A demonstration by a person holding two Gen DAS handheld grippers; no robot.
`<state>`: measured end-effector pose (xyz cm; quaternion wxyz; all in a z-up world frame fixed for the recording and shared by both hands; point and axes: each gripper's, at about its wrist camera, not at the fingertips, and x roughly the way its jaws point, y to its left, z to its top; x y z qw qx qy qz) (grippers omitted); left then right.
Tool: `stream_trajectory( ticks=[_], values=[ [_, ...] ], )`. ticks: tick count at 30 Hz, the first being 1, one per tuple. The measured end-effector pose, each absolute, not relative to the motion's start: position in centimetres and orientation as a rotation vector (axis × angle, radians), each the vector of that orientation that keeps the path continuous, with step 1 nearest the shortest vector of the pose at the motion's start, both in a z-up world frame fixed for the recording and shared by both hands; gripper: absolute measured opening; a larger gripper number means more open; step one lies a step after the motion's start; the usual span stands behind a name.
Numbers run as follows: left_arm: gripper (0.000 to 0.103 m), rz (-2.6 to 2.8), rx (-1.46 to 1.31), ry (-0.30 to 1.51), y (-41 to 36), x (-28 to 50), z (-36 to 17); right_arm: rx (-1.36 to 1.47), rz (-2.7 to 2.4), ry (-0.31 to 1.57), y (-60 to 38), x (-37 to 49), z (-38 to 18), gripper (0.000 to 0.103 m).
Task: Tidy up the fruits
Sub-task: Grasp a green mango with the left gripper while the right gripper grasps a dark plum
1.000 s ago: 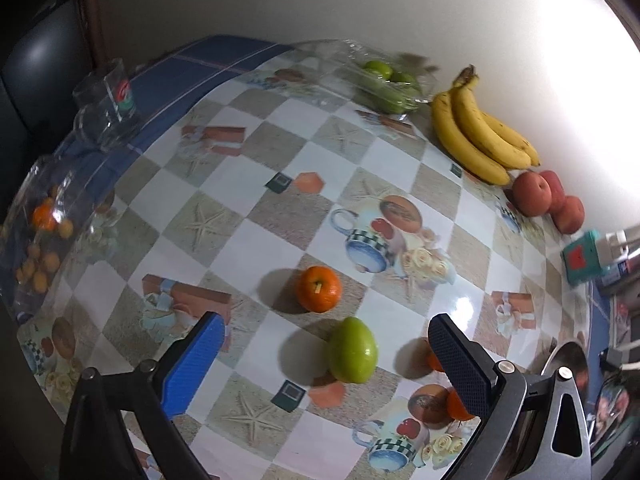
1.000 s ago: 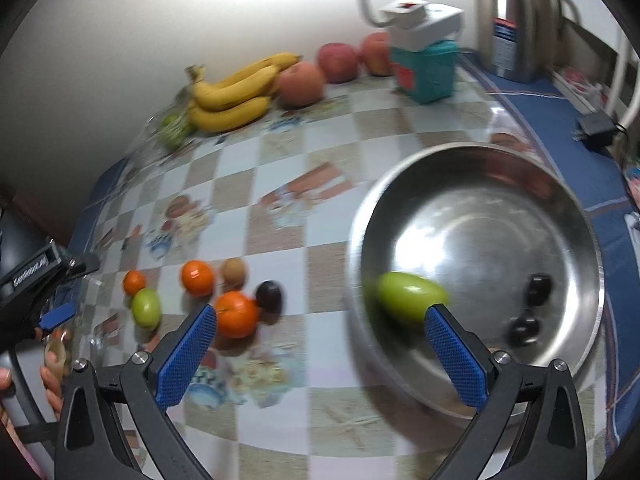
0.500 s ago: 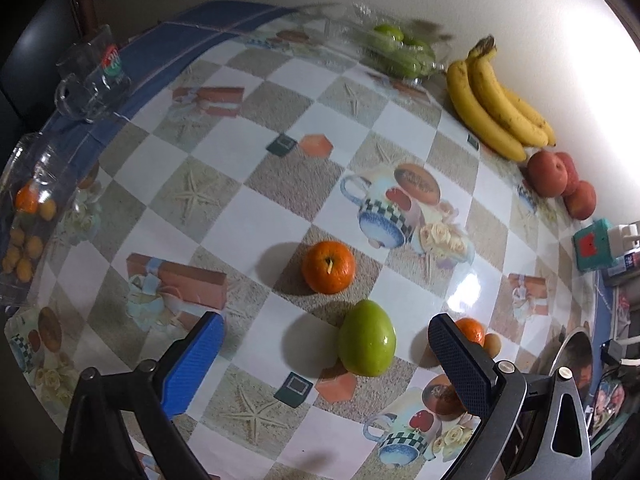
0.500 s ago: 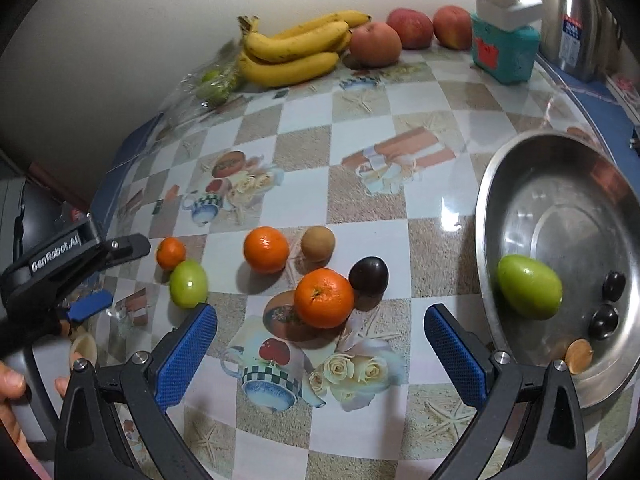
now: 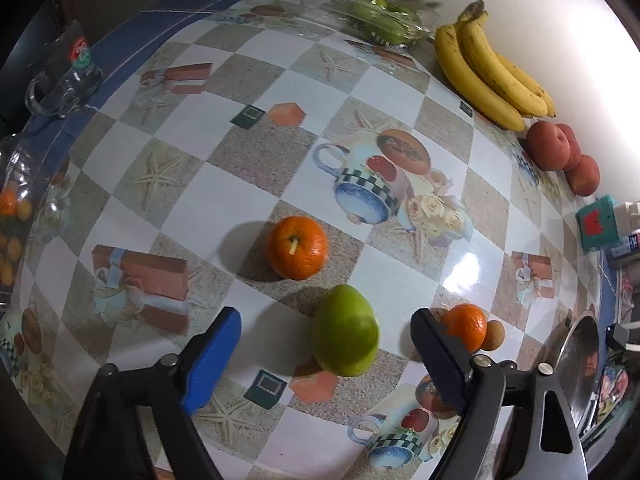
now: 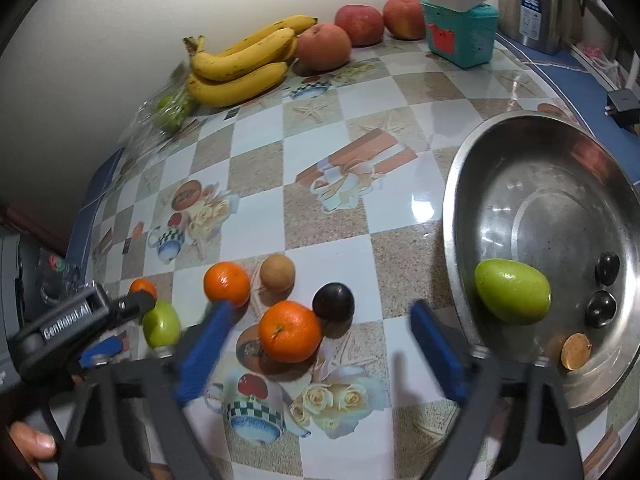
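Left wrist: left tool closing around green fruit.

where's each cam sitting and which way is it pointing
Left wrist: on the left claw, angled steeply down at a green oval fruit between its closing jaws, untouched.
Right wrist: on the right claw, angled down at a large orange between its closing jaws; round steel bowl to the right; the left claw and a hand show.
Shared: yellow banana bunch, checked tablecloth, green fruit.
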<state>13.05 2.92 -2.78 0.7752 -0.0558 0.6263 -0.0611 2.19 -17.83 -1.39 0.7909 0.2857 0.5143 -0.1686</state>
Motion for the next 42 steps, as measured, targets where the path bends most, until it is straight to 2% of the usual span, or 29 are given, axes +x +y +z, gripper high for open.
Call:
stream_trajectory(
  ticks=[2, 3, 5, 8, 12, 15, 24, 29, 38, 42],
  values=[
    [0.082, -0.142, -0.11, 1.353, 2.6, 13.1, -2.8, 0.633, -0.38, 1.109, -18.1, 2.3, -1.7, 0.074],
    [0.08, -0.147, -0.104, 1.353, 2.4, 13.1, -2.9, 0.638, -0.387, 1.111, -18.2, 2.3, -1.9, 0.07],
    [0.078, -0.155, -0.093, 1.351, 2.2, 13.1, -2.9, 0.642, -0.4, 1.118, -18.4, 2.4, -2.2, 0.062],
    [0.076, -0.166, -0.092, 1.356, 2.0, 13.1, -3.2, 0.641, -0.406, 1.125, -18.5, 2.5, -2.6, 0.061],
    [0.071, -0.161, -0.088, 1.358, 1.9, 13.2, -3.4, 0.66, -0.421, 1.127, -18.8, 2.6, -3.2, 0.049],
    [0.071, -0.154, -0.089, 1.366, 1.9, 13.3, -3.8, 0.672, -0.427, 1.134, -18.9, 2.8, -3.6, 0.048],
    [0.059, -0.138, -0.103, 1.385, 2.0, 13.4, -4.5, 0.705, -0.425, 1.142, -19.1, 2.9, -4.4, 0.04],
    [0.058, -0.13, -0.118, 1.387, 2.4, 13.5, -4.8, 0.72, -0.413, 1.136, -19.0, 2.9, -4.4, 0.038],
    [0.058, -0.118, -0.141, 1.394, 3.4, 13.7, -5.1, 0.741, -0.404, 1.127, -19.0, 2.7, -4.3, 0.026],
    [0.058, -0.118, -0.138, 1.396, 3.4, 13.6, -5.1, 0.751, -0.402, 1.124, -19.0, 2.7, -4.4, 0.025]
  ],
)
